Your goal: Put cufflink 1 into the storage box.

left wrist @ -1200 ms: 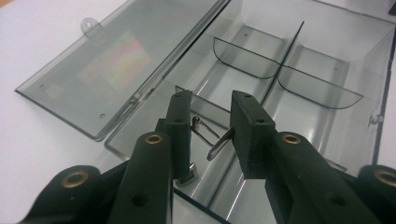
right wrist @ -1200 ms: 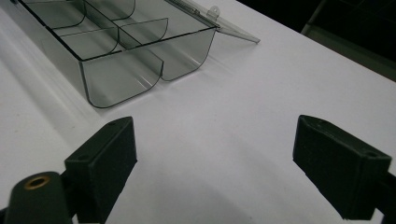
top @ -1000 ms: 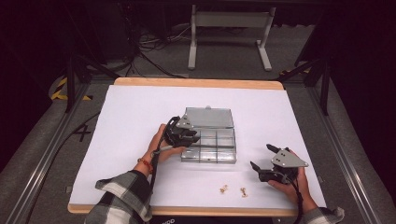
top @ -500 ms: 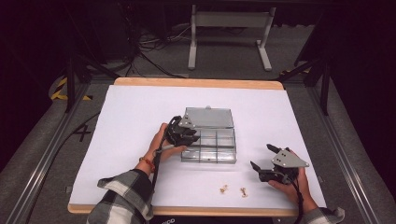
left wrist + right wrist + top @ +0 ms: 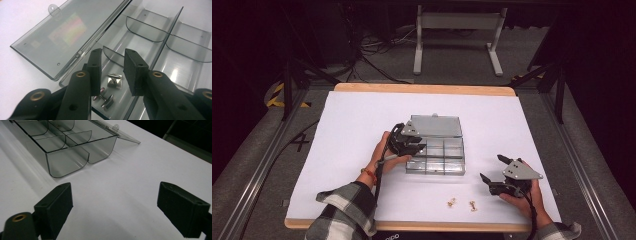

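A clear plastic compartment box (image 5: 437, 169) lies mid-table with its lid (image 5: 434, 126) folded flat behind it. My left gripper (image 5: 418, 145) hovers over the box's left end. In the left gripper view its jaws (image 5: 112, 56) stand a little apart, open, with nothing between the pads. Below them, in the end compartment, lie two silver cufflinks, one with a square face (image 5: 114, 81) and one on its side (image 5: 104, 98). My right gripper (image 5: 491, 167) rests on the white sheet to the right of the box, wide open and empty (image 5: 113, 187). The box (image 5: 67, 162) is off to its upper left.
Two small gold pieces (image 5: 452, 202) (image 5: 472, 205) lie on the white sheet near the table's front edge, between my two hands. The box's other compartments (image 5: 185, 62) look empty. A metal stand (image 5: 457, 45) is on the floor beyond the table.
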A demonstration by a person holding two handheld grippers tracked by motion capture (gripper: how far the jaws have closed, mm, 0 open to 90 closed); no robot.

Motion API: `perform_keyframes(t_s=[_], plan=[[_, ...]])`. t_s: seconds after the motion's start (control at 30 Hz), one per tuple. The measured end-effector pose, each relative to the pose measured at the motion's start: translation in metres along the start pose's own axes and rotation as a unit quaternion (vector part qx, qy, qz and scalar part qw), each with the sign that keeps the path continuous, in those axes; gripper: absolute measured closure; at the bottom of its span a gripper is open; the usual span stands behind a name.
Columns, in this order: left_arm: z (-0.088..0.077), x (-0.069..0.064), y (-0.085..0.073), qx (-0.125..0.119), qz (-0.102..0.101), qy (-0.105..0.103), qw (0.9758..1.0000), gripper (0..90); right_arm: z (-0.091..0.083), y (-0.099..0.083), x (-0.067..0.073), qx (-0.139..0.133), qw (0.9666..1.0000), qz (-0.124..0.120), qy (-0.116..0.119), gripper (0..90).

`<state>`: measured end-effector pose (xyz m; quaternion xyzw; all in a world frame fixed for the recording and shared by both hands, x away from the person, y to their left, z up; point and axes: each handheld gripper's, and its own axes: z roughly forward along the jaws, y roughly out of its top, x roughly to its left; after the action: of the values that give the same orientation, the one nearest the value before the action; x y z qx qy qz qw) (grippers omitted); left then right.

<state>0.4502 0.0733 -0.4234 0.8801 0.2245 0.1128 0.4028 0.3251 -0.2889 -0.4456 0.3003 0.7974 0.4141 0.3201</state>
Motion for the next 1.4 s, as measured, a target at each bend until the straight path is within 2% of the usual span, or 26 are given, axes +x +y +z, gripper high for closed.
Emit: perform_keyframes(t_s=[0.17, 0.23, 0.37, 0.5, 0.57, 0.7, 0.73, 0.87, 0.9, 1.07, 1.17, 1.27, 1.3, 1.33, 1.4], plan=[[-0.010, -0.001, 0.000, -0.003, 0.007, 0.005, 1.0000, 68.0, 0.001, 0.000, 0.000, 0.003, 1.0000, -0.005, 0.001, 13.7], [-0.017, -0.002, -0.001, -0.013, 0.006, 0.007, 0.9999, 66.9, 0.001, 0.000, 0.000, 0.005, 1.0000, -0.002, 0.008, 13.6], [-0.038, -0.006, -0.007, -0.033, 0.012, 0.011, 0.9993, 65.6, 0.002, 0.001, -0.003, 0.010, 0.9998, 0.008, 0.017, 13.5], [-0.059, -0.012, -0.018, -0.047, 0.018, 0.030, 0.9983, 63.8, 0.003, 0.001, -0.003, 0.013, 0.9997, 0.004, 0.020, 13.5], [-0.068, -0.014, -0.025, -0.056, 0.018, 0.025, 0.9980, 63.6, 0.004, 0.001, -0.003, 0.019, 0.9996, 0.003, 0.020, 13.5], [-0.080, -0.020, -0.036, -0.052, 0.028, 0.039, 0.9975, 60.9, 0.006, 0.002, -0.003, 0.030, 0.9991, 0.001, 0.032, 13.2], [-0.083, -0.021, -0.039, -0.051, 0.025, 0.040, 0.9976, 60.3, 0.007, 0.002, -0.003, 0.036, 0.9988, 0.003, 0.034, 13.2], [-0.097, -0.029, -0.054, -0.057, 0.032, 0.047, 0.9967, 57.4, 0.009, 0.003, -0.003, 0.044, 0.9981, -0.003, 0.042, 13.2], [-0.097, -0.029, -0.054, -0.057, 0.032, 0.047, 0.9967, 56.0, 0.009, 0.003, -0.003, 0.044, 0.9981, -0.003, 0.042, 13.2], [-0.103, -0.039, -0.073, -0.050, 0.040, 0.060, 0.9961, 50.8, 0.010, 0.004, -0.006, 0.051, 0.9975, 0.012, 0.048, 14.3], [-0.106, -0.042, -0.082, -0.053, 0.033, 0.062, 0.9961, 48.0, 0.008, 0.004, -0.007, 0.056, 0.9957, 0.032, 0.067, 16.1], [-0.109, -0.046, -0.091, -0.060, 0.026, 0.063, 0.9959, 41.2, 0.005, 0.005, -0.006, 0.061, 0.9946, 0.035, 0.076, 17.5], [-0.109, -0.047, -0.094, -0.066, 0.022, 0.061, 0.9957, 41.2, 0.001, 0.007, -0.005, 0.053, 0.9934, 0.037, 0.094, 17.8], [-0.110, -0.049, -0.099, -0.071, 0.013, 0.058, 0.9957, 39.3, 0.000, 0.009, -0.004, 0.051, 0.9931, 0.037, 0.099, 18.7], [-0.111, -0.051, -0.107, -0.073, 0.007, 0.058, 0.9956, 34.0, -0.003, 0.012, -0.001, 0.044, 0.9922, 0.037, 0.111, 22.4]])
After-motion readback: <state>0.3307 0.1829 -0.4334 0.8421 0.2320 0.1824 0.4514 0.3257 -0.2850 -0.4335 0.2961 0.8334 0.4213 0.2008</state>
